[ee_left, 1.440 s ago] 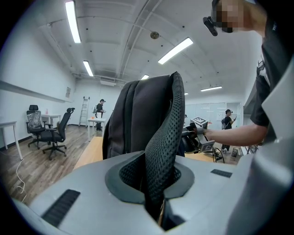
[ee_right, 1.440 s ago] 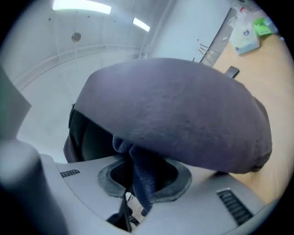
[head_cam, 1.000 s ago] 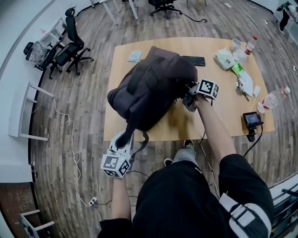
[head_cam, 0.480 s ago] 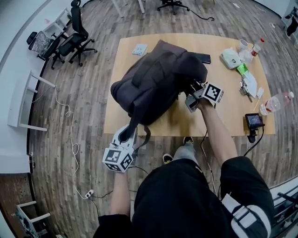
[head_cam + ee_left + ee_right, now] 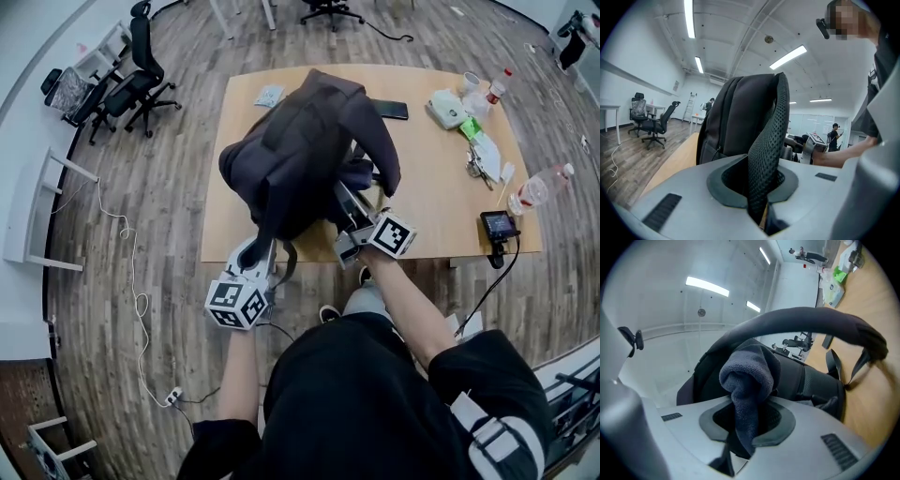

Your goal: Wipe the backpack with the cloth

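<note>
A dark backpack [image 5: 298, 155] stands tilted on the wooden table [image 5: 441, 192]. My left gripper [image 5: 252, 269] sits at the table's near edge, shut on the backpack's black mesh shoulder strap [image 5: 767, 150], which runs up to the backpack [image 5: 733, 117]. My right gripper [image 5: 348, 204] is shut on a blue-grey cloth [image 5: 746, 378], bunched between its jaws. It is at the backpack's near right side, under a drooping dark flap [image 5: 375, 141]. In the right gripper view the backpack [image 5: 806, 380] fills the middle just beyond the cloth.
A black phone [image 5: 391, 110], a white box [image 5: 444, 109], a cup, keys and a water bottle [image 5: 532, 193] lie on the table's right part. A small screen device [image 5: 494, 226] stands at the near right edge. Office chairs [image 5: 131, 80] stand far left; a cable trails over the floor.
My right gripper with the cloth has moved from the backpack's right side toward the near table edge, down and left in the view. The left gripper has stayed on the strap.
</note>
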`<state>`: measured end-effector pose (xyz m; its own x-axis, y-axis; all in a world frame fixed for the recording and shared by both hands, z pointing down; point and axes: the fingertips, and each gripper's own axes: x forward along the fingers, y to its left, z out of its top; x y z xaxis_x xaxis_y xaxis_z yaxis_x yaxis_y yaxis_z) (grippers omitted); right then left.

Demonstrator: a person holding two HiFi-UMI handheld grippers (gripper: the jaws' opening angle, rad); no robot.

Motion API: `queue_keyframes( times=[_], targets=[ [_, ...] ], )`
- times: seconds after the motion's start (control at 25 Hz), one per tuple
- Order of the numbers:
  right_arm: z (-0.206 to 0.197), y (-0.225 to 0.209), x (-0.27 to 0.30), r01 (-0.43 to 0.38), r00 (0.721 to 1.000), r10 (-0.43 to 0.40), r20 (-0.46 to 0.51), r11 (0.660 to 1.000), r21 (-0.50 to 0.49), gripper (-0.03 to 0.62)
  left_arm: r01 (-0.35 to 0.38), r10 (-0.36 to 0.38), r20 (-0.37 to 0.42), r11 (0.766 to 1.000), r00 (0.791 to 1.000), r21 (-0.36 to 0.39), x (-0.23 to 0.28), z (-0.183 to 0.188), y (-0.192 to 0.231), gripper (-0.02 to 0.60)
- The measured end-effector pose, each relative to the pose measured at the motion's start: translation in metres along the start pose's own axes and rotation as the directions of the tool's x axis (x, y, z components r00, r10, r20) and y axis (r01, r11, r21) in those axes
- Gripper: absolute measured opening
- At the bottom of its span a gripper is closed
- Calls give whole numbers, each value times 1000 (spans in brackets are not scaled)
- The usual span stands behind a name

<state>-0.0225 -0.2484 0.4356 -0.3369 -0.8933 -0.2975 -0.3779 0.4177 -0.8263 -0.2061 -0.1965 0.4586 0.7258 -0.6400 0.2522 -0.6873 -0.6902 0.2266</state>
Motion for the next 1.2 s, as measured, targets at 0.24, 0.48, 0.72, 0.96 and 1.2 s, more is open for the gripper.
queue_keyframes(
  times=[0.24, 0.48, 0.72, 0.96, 1.2],
  targets=[
    [-61, 30, 0, -20, 997, 22, -69, 999, 28, 81, 13, -13, 2, 1000, 1000, 4, -3, -1, -6, 51],
    [-125, 52, 18, -62, 956, 55, -290, 998, -16, 81, 7, -7, 15, 1000, 1000, -22, -15, -3, 0, 51],
    [-178, 59, 53, -95, 877, 42, -478, 992, -87, 83, -35, 36, 28, 999, 999, -21, -23, -2, 17, 51],
    [-190, 45, 14, -112, 783, 35, -621, 990, -85, 81, -58, 60, 27, 997, 998, -54, -30, -7, 25, 60],
    [-134, 3, -81, -134, 682, -76, -728, 965, -227, 83, -150, 153, 56, 987, 987, -53, -36, -33, 16, 236]
  ],
)
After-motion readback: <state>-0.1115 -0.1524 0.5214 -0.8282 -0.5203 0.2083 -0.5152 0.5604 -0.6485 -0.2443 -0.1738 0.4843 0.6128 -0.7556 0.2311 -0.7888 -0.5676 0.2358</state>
